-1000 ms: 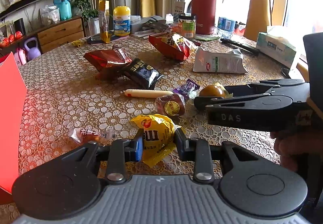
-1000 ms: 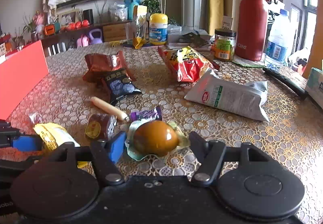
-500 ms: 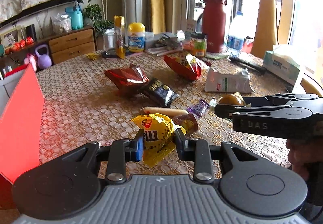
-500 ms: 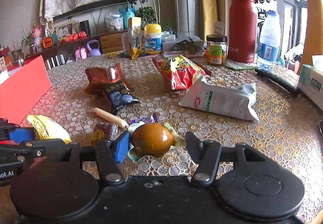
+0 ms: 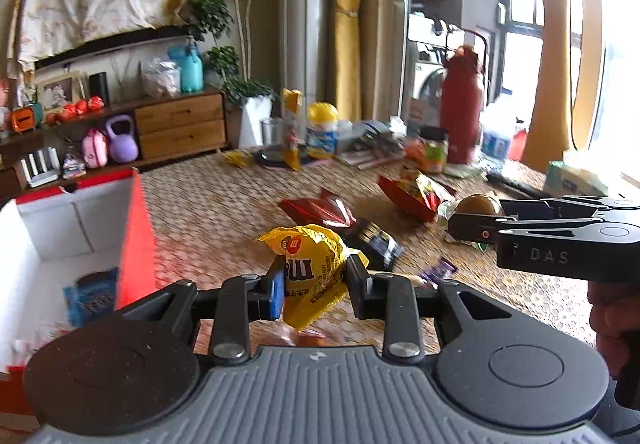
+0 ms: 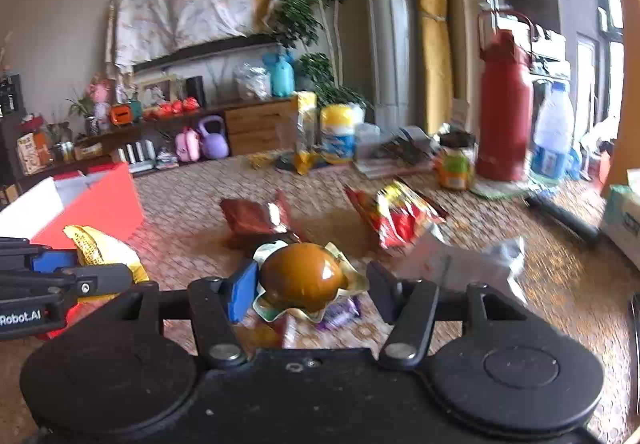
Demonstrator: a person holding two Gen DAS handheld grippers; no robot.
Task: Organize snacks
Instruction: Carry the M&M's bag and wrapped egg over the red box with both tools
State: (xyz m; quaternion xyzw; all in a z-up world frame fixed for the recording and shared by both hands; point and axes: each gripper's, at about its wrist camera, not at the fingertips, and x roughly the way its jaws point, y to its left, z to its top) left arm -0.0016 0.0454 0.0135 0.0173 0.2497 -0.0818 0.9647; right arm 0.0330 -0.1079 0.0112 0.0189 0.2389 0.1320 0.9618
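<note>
My left gripper point(image 5: 315, 280) is shut on a yellow snack packet point(image 5: 310, 270) and holds it in the air, to the right of the open red box point(image 5: 136, 228). My right gripper point(image 6: 310, 286) is shut on a brown packaged egg point(image 6: 302, 278) and holds it above the table; it shows in the left wrist view point(image 5: 478, 206) too. The left gripper and its yellow packet point(image 6: 100, 248) show at the left of the right wrist view. A blue packet point(image 5: 92, 296) lies inside the box.
On the patterned table point(image 5: 224, 212) lie a dark red bag point(image 5: 320, 210), a black packet point(image 5: 374, 244), a red-yellow chip bag point(image 6: 396, 218), a white bag point(image 6: 476, 264) and a purple candy point(image 5: 438, 270). Bottles, a jar and a red flask point(image 6: 504, 104) stand at the back.
Both grippers have risen from the table with their snacks and swung left; the open red box has come into view at the left.
</note>
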